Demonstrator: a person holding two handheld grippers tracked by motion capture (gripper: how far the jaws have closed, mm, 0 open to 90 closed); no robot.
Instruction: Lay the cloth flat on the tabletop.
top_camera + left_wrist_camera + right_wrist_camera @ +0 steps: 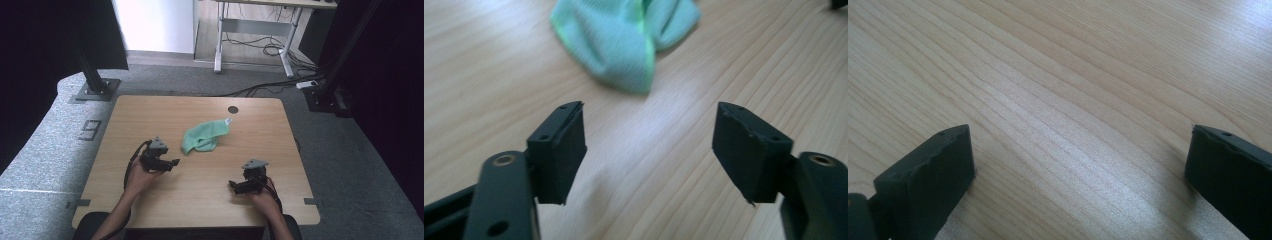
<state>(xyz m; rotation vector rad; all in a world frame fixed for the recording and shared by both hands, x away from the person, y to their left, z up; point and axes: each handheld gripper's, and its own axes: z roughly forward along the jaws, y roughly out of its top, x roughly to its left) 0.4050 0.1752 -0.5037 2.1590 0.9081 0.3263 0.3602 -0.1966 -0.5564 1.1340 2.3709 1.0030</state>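
Cloth (204,136): light, soft, limp, crumpled; pinch a raised fold at its near edge. Left gripper (649,150) and right gripper (1080,175) open, empty

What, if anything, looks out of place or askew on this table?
Only the green cloth: it lies crumpled in a loose heap near the middle of the wooden table, not spread or folded, with a small white tag sticking out at its far corner. Nothing looks spilled or damaged.

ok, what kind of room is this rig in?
Probably a lab or office workspace: a wooden table ringed by black frame posts, grey carpet, and a desk with trailing cables behind.
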